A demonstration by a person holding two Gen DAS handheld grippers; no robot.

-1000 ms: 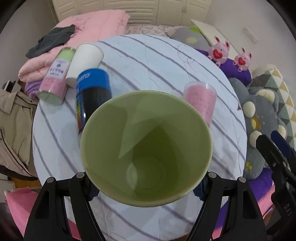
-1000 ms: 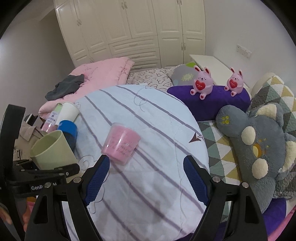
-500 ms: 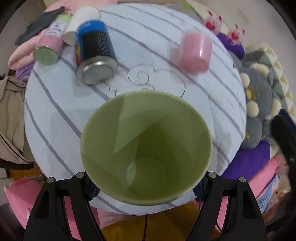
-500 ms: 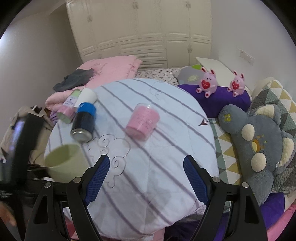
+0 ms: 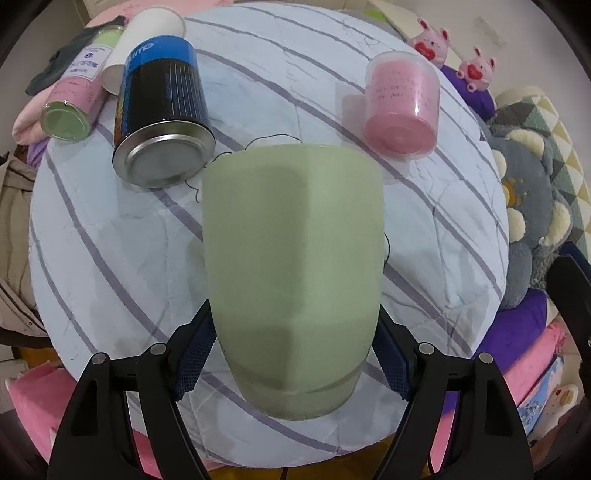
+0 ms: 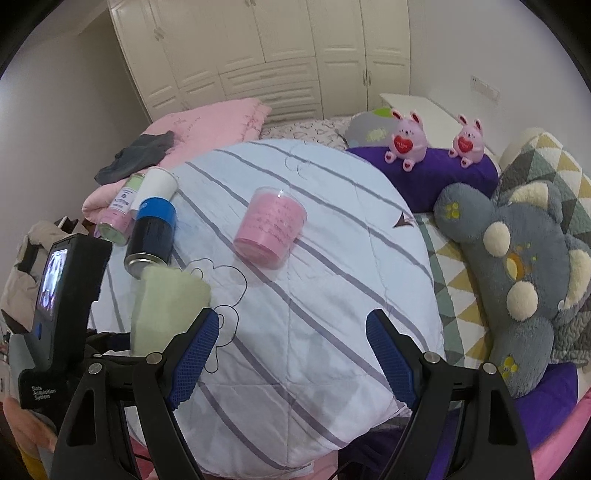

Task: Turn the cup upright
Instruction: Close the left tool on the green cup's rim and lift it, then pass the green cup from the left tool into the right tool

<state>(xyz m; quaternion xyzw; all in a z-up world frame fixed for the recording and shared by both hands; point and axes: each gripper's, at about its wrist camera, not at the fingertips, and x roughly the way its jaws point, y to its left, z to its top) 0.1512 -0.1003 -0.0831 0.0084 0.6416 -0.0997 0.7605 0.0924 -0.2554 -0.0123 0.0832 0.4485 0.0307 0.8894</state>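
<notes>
Two blue-padded fingers (image 5: 194, 354) of the left claw (image 5: 295, 354) pinch the green cup (image 5: 293, 273) near its closed base, which sits nearest the lens at 6 o'clock; the cup's long axis runs away from the camera toward 12 o'clock, rim farthest, over the striped quilt (image 5: 110, 240). The right wrist view shows the same cup (image 6: 168, 306) at 9 o'clock, blurred, beside the left device, whose housing reads "Data Acquisition System" (image 6: 37, 393). The right claw (image 6: 293, 350) stands wide open with nothing between its fingers.

Beyond the cup, at 11 o'clock, a blue-and-black can (image 5: 162, 110) lies on its side, metal bottom toward the camera; its blue band carries white lettering too cut off to read. At 1 o'clock a pink cup (image 5: 402, 107) rests tilted, bottom toward the lens, with faint dark print that cannot be read. Farther at 11 o'clock lie a white paper cup (image 5: 144, 48) and a pink-and-green bottle (image 5: 79, 92) with a small illegible label. Two pink bunny toys (image 5: 432, 35) sit farthest, at 1 o'clock.
</notes>
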